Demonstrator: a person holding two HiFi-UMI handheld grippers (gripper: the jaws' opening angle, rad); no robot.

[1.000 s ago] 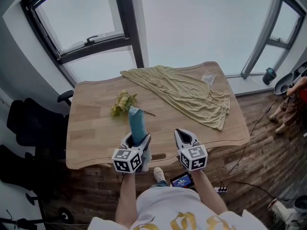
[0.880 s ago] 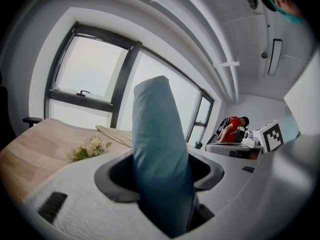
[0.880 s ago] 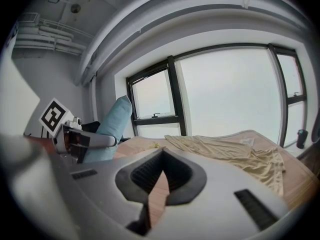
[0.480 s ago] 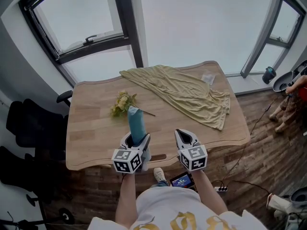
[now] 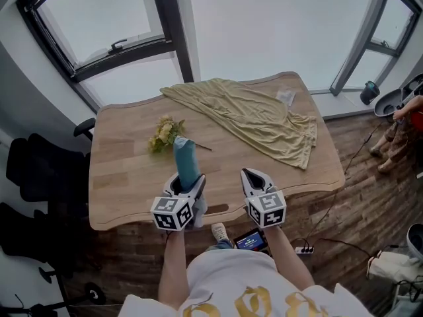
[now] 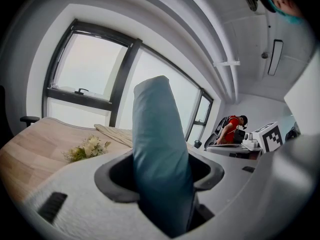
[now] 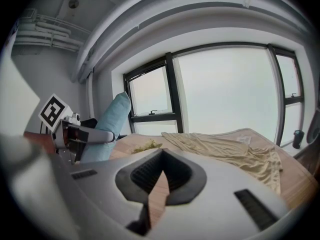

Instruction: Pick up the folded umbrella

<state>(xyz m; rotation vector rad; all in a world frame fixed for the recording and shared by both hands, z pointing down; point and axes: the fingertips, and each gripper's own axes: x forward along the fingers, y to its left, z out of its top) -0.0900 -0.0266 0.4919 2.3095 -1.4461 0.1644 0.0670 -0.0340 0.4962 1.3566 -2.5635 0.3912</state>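
The folded umbrella (image 5: 186, 162) is a teal, sleeved bundle that stands tilted up over the near edge of the wooden table (image 5: 125, 177). My left gripper (image 5: 187, 183) is shut on its lower part. In the left gripper view the umbrella (image 6: 160, 149) rises from between the jaws and fills the middle of the picture, hiding much of the table beyond. My right gripper (image 5: 251, 175) hovers beside it to the right, its jaws together with nothing in them. From the right gripper view the umbrella (image 7: 107, 126) shows at the left, and the right gripper (image 7: 161, 176) points across the table.
A small bunch of pale flowers (image 5: 162, 134) lies behind the umbrella. An olive cloth (image 5: 258, 121) spreads across the far right of the table, with a small clear packet (image 5: 285, 98) by its far edge. A black chair (image 5: 39, 170) stands left. A person in red (image 5: 410, 121) is at the right.
Both grippers and the umbrella keep their places. Only the head view has shifted a little, so the table sits slightly higher in the picture.
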